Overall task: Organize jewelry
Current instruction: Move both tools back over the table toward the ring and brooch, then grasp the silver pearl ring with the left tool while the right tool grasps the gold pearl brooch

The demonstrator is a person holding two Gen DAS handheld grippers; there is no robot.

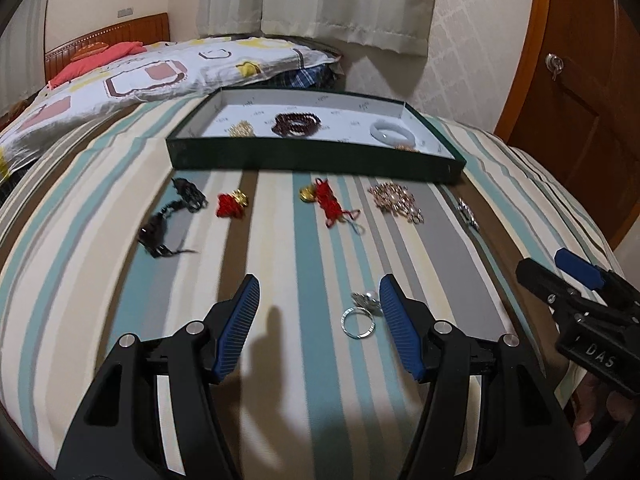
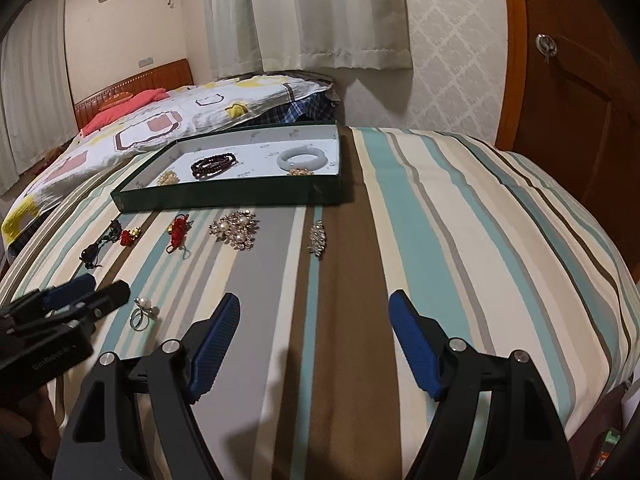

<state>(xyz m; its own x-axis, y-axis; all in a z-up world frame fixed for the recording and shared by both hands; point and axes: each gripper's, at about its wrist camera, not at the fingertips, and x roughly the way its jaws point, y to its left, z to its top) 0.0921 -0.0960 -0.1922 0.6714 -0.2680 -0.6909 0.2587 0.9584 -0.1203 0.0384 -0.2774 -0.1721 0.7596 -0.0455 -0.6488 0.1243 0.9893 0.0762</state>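
The left hand-held gripper (image 1: pixel 318 292) hangs over the striped bed cover (image 1: pixel 276 240) with its blue pads spread wide and nothing between them. A silver ring with a pearl (image 1: pixel 360 312) lies on the cover at about 3 o'clock inside that gap, just beside the right-side pad (image 1: pixel 394 312); whether the two touch cannot be told. The right hand-held gripper (image 2: pixel 316 312) is likewise spread apart and bare, over a brown stripe well clear of any jewelry.

From the left wrist view, the dark green tray (image 1: pixel 312 162) sits at 12 o'clock, farther up the bed. Inside it lie a gold piece (image 1: pixel 242 129) at the left, a dark red bead bracelet (image 1: pixel 297 123) in the middle, a white bangle (image 1: pixel 391 131) at the right, and another small gold piece (image 1: pixel 407 147) against the bangle's near edge.

In a row on the cover between tray and gripper, from 10 o'clock round to 2 o'clock: a black lace piece (image 1: pixel 172 216), a red knot with a gold charm (image 1: pixel 233 204), a red cord with a gold charm (image 1: pixel 326 202), a rose-gold brooch cluster (image 1: pixel 396 202) and a silver brooch (image 1: pixel 467 212).

A patterned quilt (image 1: pixel 140 76) lies at 10 o'clock beyond the tray
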